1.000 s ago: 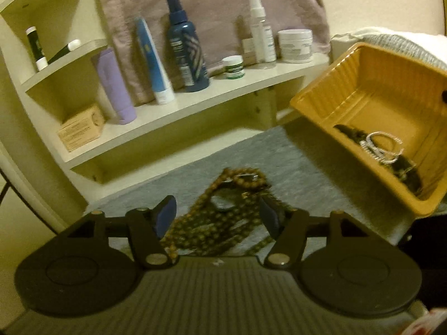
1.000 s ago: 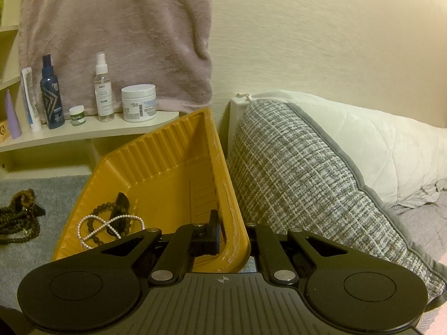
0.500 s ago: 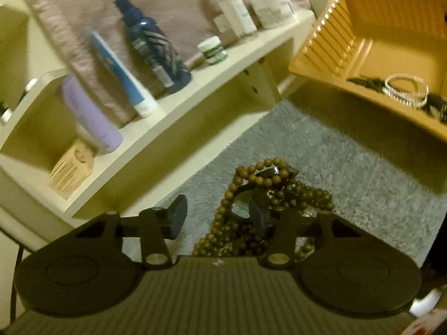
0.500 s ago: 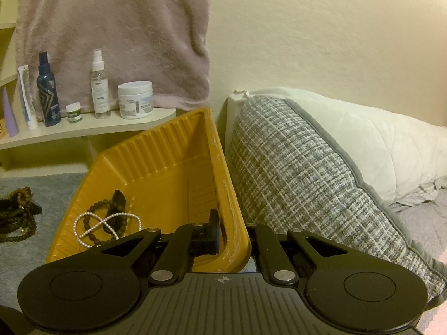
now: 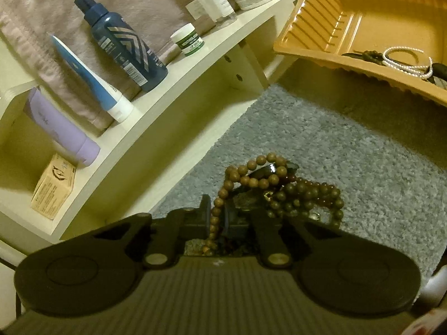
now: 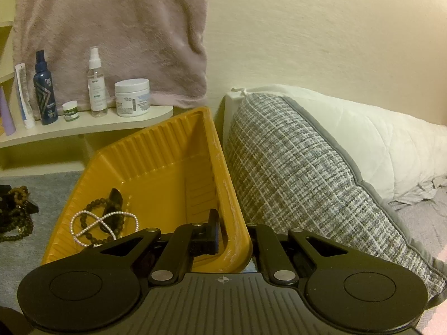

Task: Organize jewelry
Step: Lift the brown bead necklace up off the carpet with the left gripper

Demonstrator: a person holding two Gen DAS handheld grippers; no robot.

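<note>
Two grippers are busy: my left gripper (image 5: 217,217) is closing its jaws around a strand of the wooden bead necklace (image 5: 279,187) heaped on the grey rug (image 5: 349,153) just ahead, while my right gripper (image 6: 232,237) clamps the yellow tray (image 6: 156,162) by its rim.

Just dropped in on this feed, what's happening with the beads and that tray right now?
A person is tidying jewelry with a handheld gripper in each hand. The left gripper is closing, with a strand of the brown bead necklace between its jaws; the rest is heaped on the grey carpet. The right gripper is clamped on the rim of the yellow tray, holding it tilted. A pearl bracelet and dark beads already lie in the tray.
</note>
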